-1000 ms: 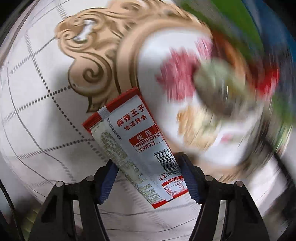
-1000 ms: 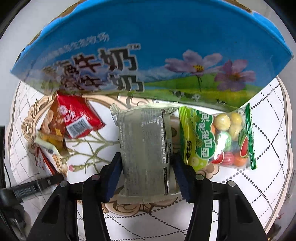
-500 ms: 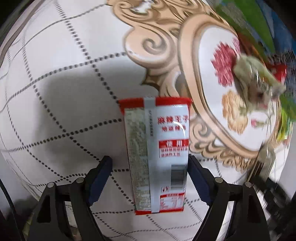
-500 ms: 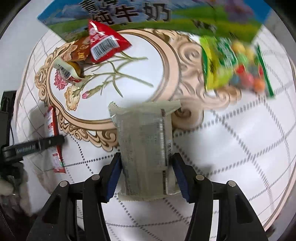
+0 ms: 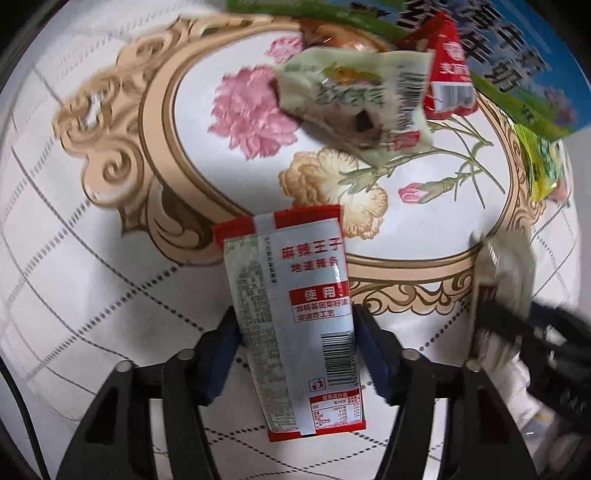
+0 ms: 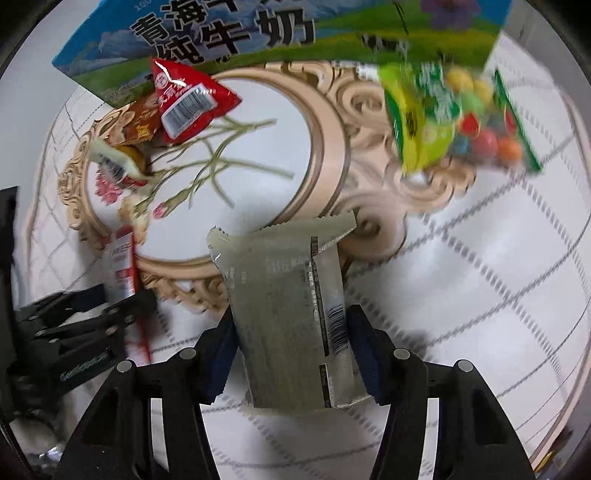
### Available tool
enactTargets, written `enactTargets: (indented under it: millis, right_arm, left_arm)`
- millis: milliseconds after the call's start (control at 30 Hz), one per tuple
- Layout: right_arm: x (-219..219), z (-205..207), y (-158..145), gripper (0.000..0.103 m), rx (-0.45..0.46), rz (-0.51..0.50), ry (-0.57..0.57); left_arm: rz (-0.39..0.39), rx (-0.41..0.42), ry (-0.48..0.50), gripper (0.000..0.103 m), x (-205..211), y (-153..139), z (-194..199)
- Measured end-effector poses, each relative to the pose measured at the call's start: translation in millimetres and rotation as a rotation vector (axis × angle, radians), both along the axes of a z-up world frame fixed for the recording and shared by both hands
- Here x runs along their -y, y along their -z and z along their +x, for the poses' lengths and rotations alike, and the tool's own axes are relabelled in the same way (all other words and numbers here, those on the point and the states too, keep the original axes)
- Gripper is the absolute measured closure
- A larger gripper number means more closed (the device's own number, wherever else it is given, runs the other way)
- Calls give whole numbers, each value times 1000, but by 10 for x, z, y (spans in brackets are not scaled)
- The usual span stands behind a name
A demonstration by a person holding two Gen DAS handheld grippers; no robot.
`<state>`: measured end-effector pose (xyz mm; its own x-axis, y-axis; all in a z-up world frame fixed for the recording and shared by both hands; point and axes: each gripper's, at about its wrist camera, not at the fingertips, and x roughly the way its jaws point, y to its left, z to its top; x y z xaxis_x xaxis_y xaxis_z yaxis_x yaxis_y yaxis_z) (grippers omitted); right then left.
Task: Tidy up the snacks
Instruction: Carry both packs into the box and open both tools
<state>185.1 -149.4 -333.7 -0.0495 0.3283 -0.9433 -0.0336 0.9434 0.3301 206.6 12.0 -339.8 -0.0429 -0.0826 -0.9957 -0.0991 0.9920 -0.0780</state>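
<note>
My left gripper (image 5: 295, 332) is shut on a red and white spicy strip packet (image 5: 295, 314), held above the patterned tablecloth (image 5: 74, 258). My right gripper (image 6: 290, 332) is shut on a pale green-grey snack packet (image 6: 288, 314). In the right wrist view the left gripper (image 6: 92, 317) with its red packet (image 6: 122, 266) shows at the lower left. In the left wrist view the right gripper with its packet (image 5: 506, 266) is blurred at the right edge.
A blue and green milk carton box (image 6: 258, 29) stands at the far side. A red packet (image 6: 192, 103), a brown packet (image 6: 136, 122) and a pale green packet (image 5: 354, 99) lie before it. A candy bag (image 6: 454, 118) lies at the right.
Both grippers have pulled back from the box with their packets. The left gripper has turned toward the flower medallion and closed tighter on the red packet. The right view has swung slightly left.
</note>
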Motion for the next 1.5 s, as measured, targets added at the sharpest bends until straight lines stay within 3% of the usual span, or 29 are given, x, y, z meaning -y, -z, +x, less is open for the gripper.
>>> enactTargets:
  millis: [67,167,300,500,633,867,1000,1133,1300,1500]
  right_arm:
    - [-7,-54,26,43,-24,11,10]
    - [4,-154,70,42,-15,-14,9]
    - [-180,-181,141,43,44,-85,-31]
    - [-320,-339,77,46,98,-100,-31]
    - [-151,-423,-116,46,114,-54,-4]
    - [-77,-222,-877,46,225,72,53]
    - [81,72,-1416,46,323,131,86]
    - [487,432,-1840,46,415,113,97]
    - [714,1012,-2010,46,467,30,123]
    - [870,1557,-1860,46,435,-46,132]
  left_arm:
    - [-37,-15,-43,37,-43,26,-31]
    - [-24,-18,-51,37,-31,29,-4]
    - [41,0,-22,55,-4,29,-102]
    - [43,29,1,60,36,-228,-74]
    - [53,97,50,60,143,-550,-25]
    - [-54,222,96,60,330,-1346,200]
    - [-137,294,125,60,411,-1829,542]
    - [-189,339,140,60,546,-2205,1044]
    - [-245,299,107,60,681,-2057,1841]
    - [-270,188,130,60,935,-1747,2479]
